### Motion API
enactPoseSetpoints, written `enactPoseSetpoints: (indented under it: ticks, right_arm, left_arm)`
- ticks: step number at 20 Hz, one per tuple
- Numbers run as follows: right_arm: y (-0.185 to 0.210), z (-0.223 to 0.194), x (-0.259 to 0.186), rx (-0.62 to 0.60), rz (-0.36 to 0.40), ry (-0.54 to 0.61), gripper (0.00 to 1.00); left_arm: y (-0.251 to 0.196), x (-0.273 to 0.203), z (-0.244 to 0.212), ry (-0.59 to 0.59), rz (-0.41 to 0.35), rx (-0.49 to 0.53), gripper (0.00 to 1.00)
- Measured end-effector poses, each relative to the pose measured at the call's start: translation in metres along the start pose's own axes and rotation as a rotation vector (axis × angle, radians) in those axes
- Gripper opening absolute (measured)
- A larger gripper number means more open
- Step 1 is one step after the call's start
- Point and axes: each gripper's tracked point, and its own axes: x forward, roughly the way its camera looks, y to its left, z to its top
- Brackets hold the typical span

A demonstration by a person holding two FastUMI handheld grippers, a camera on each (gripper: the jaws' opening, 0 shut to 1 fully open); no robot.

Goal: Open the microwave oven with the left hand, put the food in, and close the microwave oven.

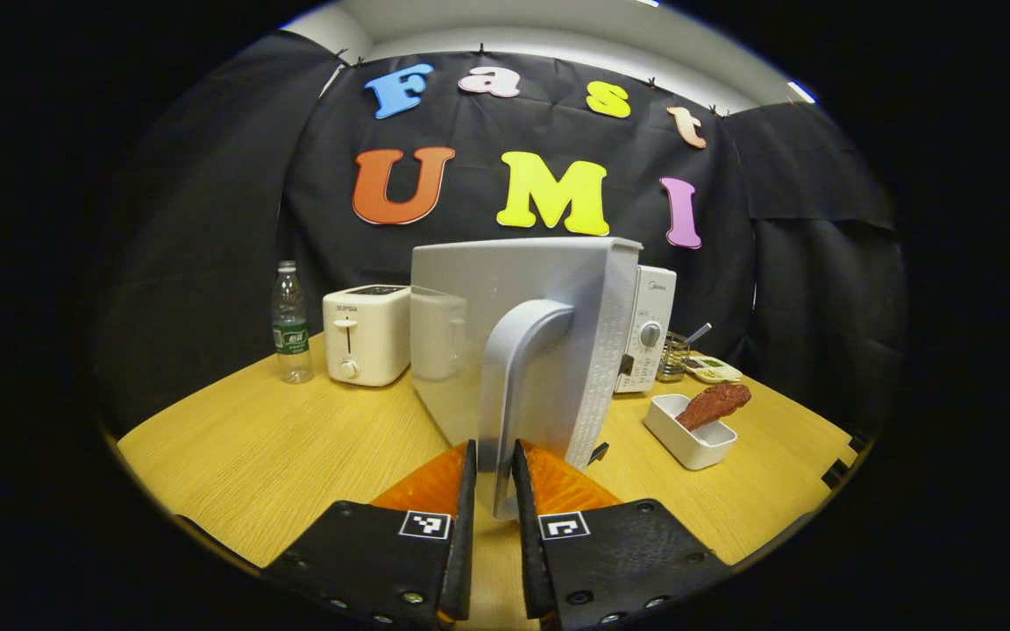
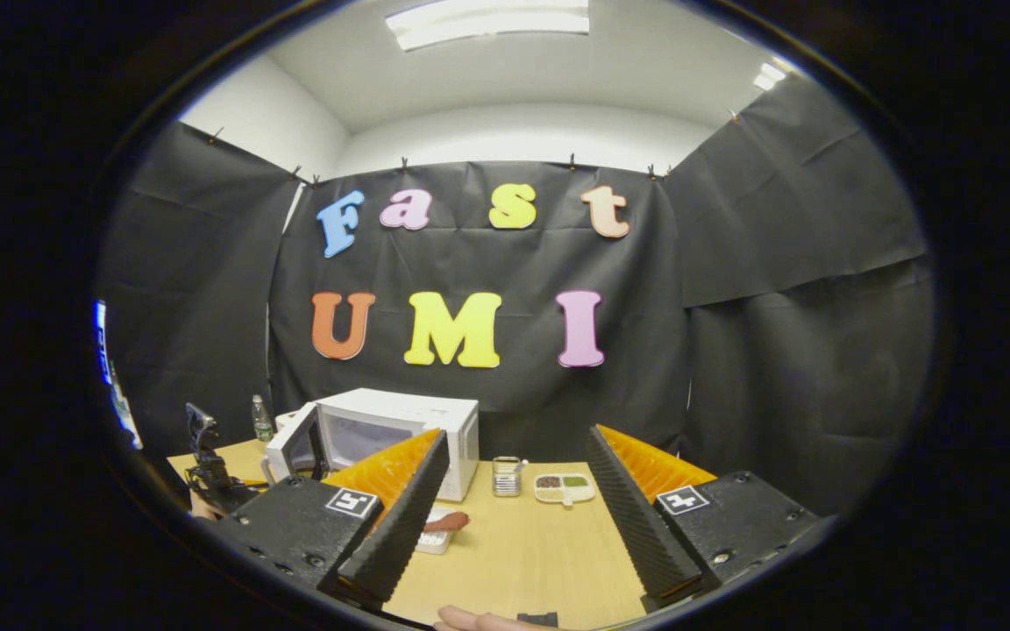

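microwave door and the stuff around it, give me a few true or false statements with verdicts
1. The left gripper has its fingers closed on the microwave door handle. True.
2. The microwave door is fully shut. False: it is swung partly open.
3. The right gripper holds the food. False: it is open and holds nothing.
4. The piece of meat lies in a white dish on the table. True.
5. The toaster stands between the water bottle and the microwave. True.
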Motion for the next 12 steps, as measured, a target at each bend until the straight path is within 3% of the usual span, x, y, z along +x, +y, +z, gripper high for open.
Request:
enactPoseSetpoints:
  ticks: [1,2,3,4,6,8,9,12]
  right_arm:
    - [0.005,0.000,0.000,-0.006,0.005,-0.001,0.92]
    - [0.009,-0.002,0.001,-0.013,0.009,0.003,0.91]
    - [0.012,-0.004,0.002,-0.022,0.012,0.009,0.91]
    - [0.016,-0.006,0.004,-0.030,0.015,0.014,1.00]
    - [0.020,-0.012,0.011,-0.051,0.019,0.030,1.00]
    - [0.025,-0.020,0.021,-0.071,0.025,0.053,1.00]
    - [0.027,-0.024,0.028,-0.078,0.025,0.068,0.92]
    - [0.029,-0.034,0.050,-0.080,0.040,0.117,0.92]
  left_arm:
    - [0.011,-0.009,0.000,-0.006,0.010,-0.013,0.27]
    - [0.021,-0.020,0.001,-0.014,0.019,-0.019,0.36]
    - [0.032,-0.029,0.001,-0.025,0.039,-0.012,0.54]
    - [0.046,-0.040,0.004,-0.047,0.076,0.000,0.92]
    - [0.069,-0.059,0.015,-0.082,0.133,0.011,0.96]
    - [0.076,-0.078,0.024,-0.100,0.150,-0.004,0.94]
    - [0.077,-0.087,0.031,-0.109,0.159,0.001,0.94]
    - [0.083,-0.115,0.057,-0.151,0.213,0.039,0.94]
